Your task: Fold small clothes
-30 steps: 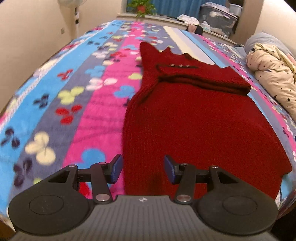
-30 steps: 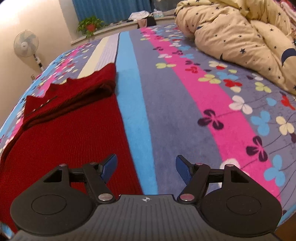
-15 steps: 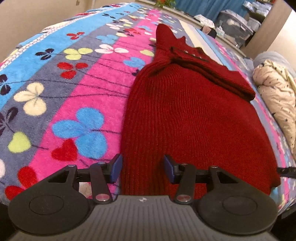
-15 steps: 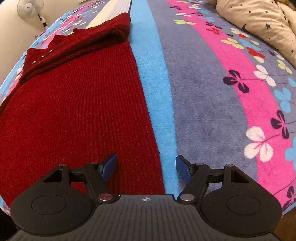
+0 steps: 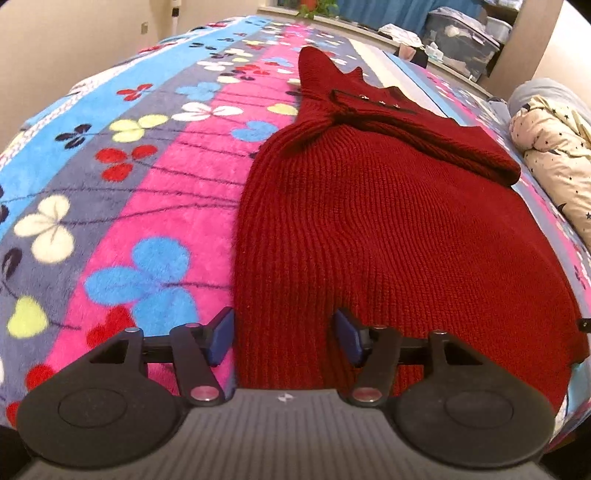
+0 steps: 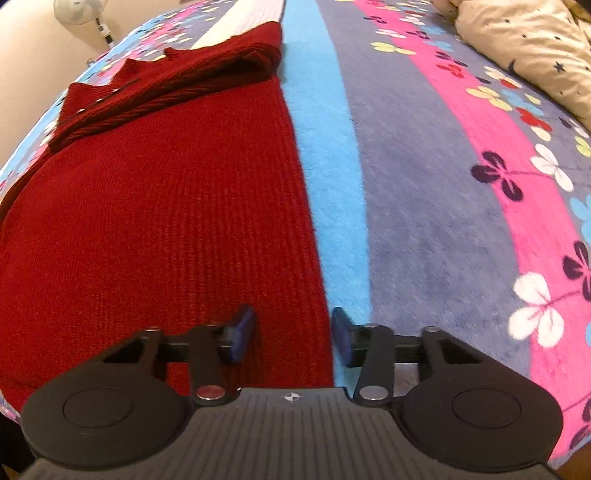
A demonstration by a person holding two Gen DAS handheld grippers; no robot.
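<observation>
A dark red knit sweater (image 5: 388,229) lies flat on the flowered blanket (image 5: 110,184), with its sleeves folded across the far collar end. My left gripper (image 5: 284,336) hovers low over the near left corner of the sweater. Its jaws are opening, and the sweater's left edge lies between the blue pads untouched. In the right wrist view the sweater (image 6: 166,221) fills the left half. My right gripper (image 6: 291,332) straddles its near right edge beside the blue stripe. Its jaws are closing, with the knit edge between them and the pads still apart from it.
A cream star-print duvet (image 6: 535,48) is bunched at the right side of the bed, and shows too as a duvet roll (image 5: 554,155). Storage boxes (image 5: 461,37) and a plant stand behind the bed. A fan (image 6: 79,11) stands by the wall. The bed's near edge runs just under both grippers.
Both grippers have sunk closer to the sweater's near hem. The left jaws have spread a little wider. The right jaws have narrowed around the sweater's right edge.
</observation>
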